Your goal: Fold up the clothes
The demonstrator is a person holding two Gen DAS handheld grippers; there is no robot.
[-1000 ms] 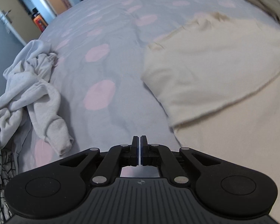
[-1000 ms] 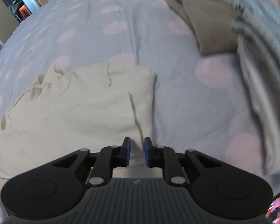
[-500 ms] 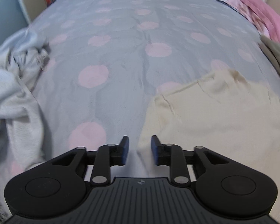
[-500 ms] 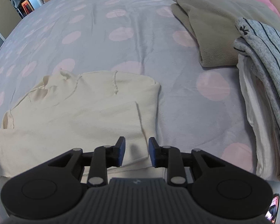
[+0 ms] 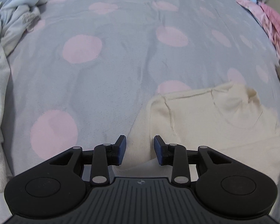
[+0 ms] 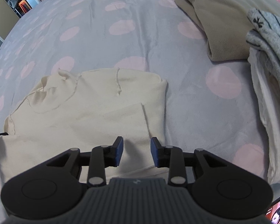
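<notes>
Right now both grippers hang over a cream top (image 6: 87,112) spread flat on a grey bedspread with pink dots (image 5: 106,78). Left gripper (image 5: 140,150): jaws apart, nothing between the blue pads (image 5: 122,149), straddling the top's left edge, so bedspread lies off its left finger and cream cloth runs ahead and to its right. Whether the pads touch the cloth, can't tell. Right gripper (image 6: 137,152): jaws also spread, empty, over the near right part of the top, where a folded-over flap edge (image 6: 145,117) runs just ahead of its right finger. The top's neckline (image 6: 46,93) sits ahead and to the left of this gripper; its right fold lies just past the right finger.

From the left gripper, a crumpled white garment (image 5: 13,22) lies far left and ahead, well apart from the top. From the right gripper, a folded tan garment (image 6: 224,22) lies ahead-right, and a stack with a grey striped piece (image 6: 267,35) on a white one (image 6: 267,102) sits close on the right. Pink bedding (image 5: 274,24) shows far right of the left gripper. A phone screen corner (image 6: 279,211) shows below the right gripper, at its right.
</notes>
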